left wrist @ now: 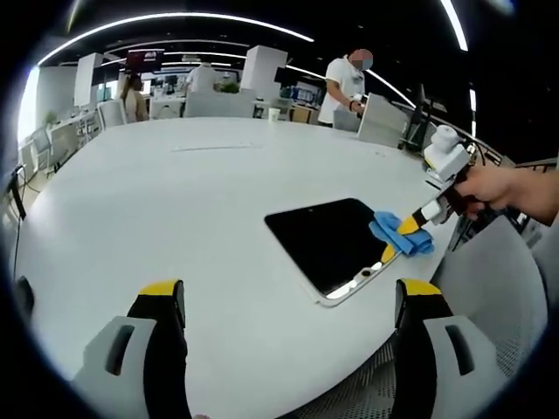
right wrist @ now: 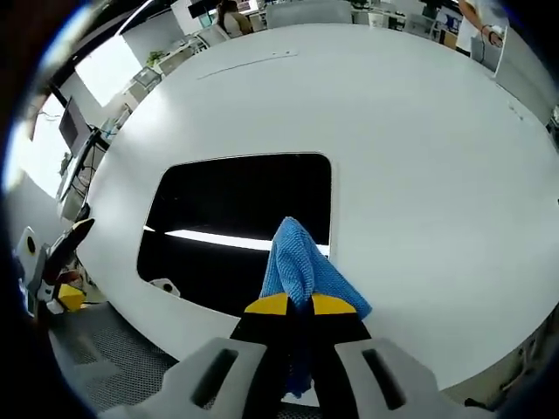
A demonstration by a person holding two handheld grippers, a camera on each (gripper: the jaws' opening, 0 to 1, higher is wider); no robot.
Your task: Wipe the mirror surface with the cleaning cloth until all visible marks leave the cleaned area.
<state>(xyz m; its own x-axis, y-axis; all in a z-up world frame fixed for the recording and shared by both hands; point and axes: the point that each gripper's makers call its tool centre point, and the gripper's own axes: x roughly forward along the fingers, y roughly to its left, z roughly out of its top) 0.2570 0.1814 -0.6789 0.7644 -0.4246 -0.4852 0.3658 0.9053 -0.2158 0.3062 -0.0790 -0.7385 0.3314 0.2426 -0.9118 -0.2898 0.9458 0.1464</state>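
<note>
A dark rectangular mirror (left wrist: 336,237) (right wrist: 236,218) lies flat on the white table near its edge. A blue cleaning cloth (left wrist: 400,234) (right wrist: 299,262) rests on the mirror's edge, pinched in my right gripper (right wrist: 300,304), whose yellow-tipped jaws are shut on it. In the left gripper view the right gripper (left wrist: 400,239) comes in from the right, held by a hand (left wrist: 498,188). My left gripper (left wrist: 288,292) hovers over the table short of the mirror, jaws wide open with nothing between them.
The big white round table (left wrist: 175,201) (right wrist: 419,131) stretches far beyond the mirror. A grey chair back (left wrist: 498,288) stands by the table edge at right. People, desks and chairs are in the background of the office (left wrist: 262,87).
</note>
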